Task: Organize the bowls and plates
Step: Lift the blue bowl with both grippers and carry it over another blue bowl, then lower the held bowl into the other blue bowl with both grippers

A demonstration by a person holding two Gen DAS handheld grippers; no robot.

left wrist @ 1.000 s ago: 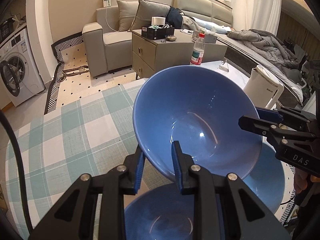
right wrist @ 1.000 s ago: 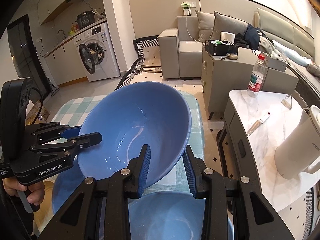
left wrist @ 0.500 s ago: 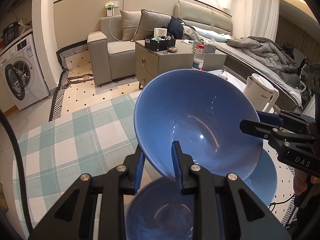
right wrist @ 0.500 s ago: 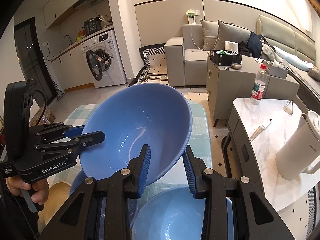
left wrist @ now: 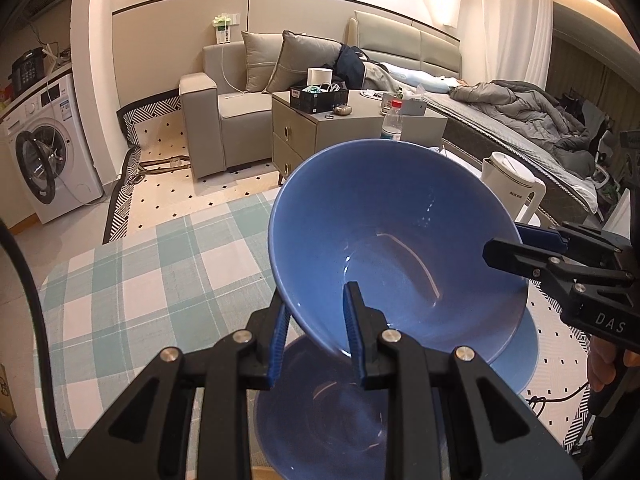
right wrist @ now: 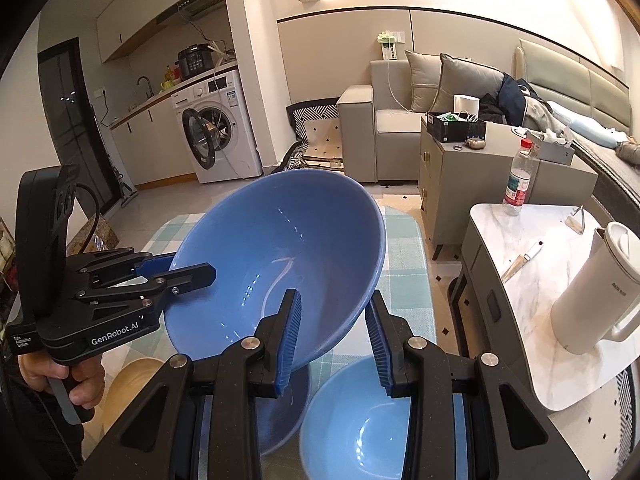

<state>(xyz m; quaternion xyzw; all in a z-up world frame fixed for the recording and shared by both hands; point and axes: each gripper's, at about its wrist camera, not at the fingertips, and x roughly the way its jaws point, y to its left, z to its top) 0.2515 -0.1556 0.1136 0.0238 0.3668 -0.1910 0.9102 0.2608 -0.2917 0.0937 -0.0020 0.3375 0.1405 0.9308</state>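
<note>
A large blue bowl (left wrist: 396, 248) (right wrist: 280, 256) hangs tilted above the table, held from two sides. My left gripper (left wrist: 316, 312) is shut on its near rim; in the right wrist view that left gripper (right wrist: 184, 266) clamps the bowl's left edge. My right gripper (right wrist: 334, 320) is shut on the opposite rim, and in the left wrist view the right gripper (left wrist: 504, 242) pinches the right edge. Under the lifted bowl sit a darker blue bowl (left wrist: 320, 412) (right wrist: 280, 412) and a lighter blue bowl (right wrist: 368, 412) (left wrist: 516, 356).
A green checked tablecloth (left wrist: 132, 280) covers the table. A tan wooden dish (right wrist: 132, 384) lies near the person's hand (right wrist: 76, 380). To the right stands a marble side table (right wrist: 520, 232) with a white kettle (right wrist: 592, 296), a knife (right wrist: 520, 260) and a water bottle (right wrist: 518, 176).
Both grippers have carried the blue bowl upward and across, still clamped on its rim. The bowls on the table now lie farther below it.
</note>
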